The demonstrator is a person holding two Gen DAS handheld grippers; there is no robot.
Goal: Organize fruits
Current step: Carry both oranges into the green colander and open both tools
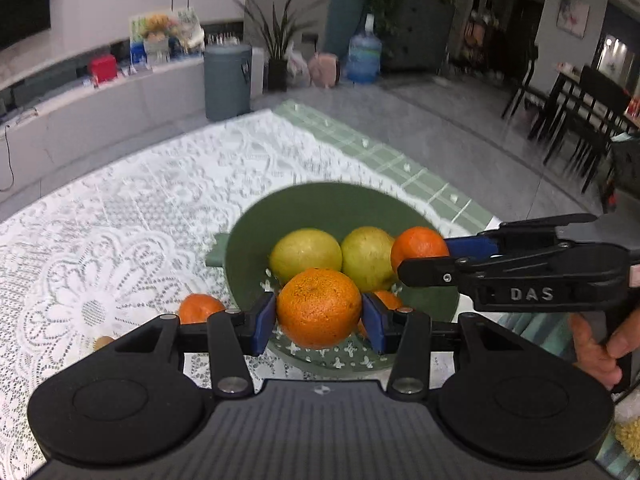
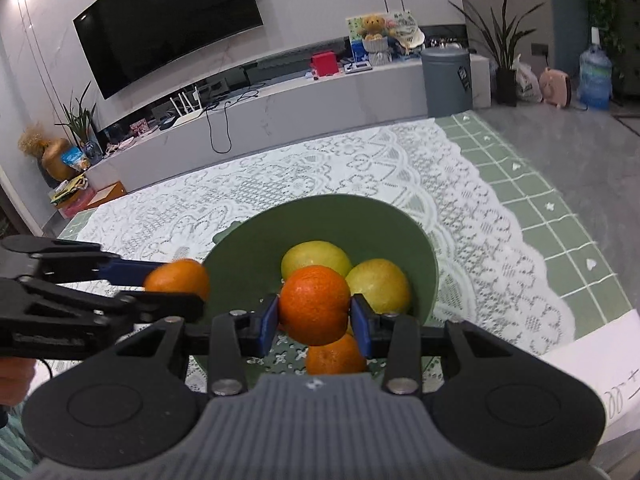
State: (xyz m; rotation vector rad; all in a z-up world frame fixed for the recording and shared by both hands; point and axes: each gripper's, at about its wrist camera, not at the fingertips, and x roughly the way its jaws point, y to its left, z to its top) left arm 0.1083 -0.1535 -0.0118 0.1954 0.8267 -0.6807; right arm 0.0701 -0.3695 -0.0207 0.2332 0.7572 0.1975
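Left gripper (image 1: 319, 316) clamps a large orange (image 1: 319, 307) between its blue pads, held over the near rim of the green bowl (image 1: 304, 204). Right gripper (image 2: 314, 317) likewise grips a smaller orange (image 2: 314, 304), also at the bowl's near edge. Both loads sit close together over the same opening; risk, as I judge it: the two tools collide if both release at once. Another orange (image 2: 336, 356) lies in the bowl under the right gripper, so a dropped fruit could strike it and roll. Two yellow-green fruits (image 1: 306, 254) fill the bowl's middle, leaving little room; overflow is possible. One loose orange (image 1: 199, 307) rests on the lace tablecloth (image 1: 120, 220) left of the bowl, not yet collected.
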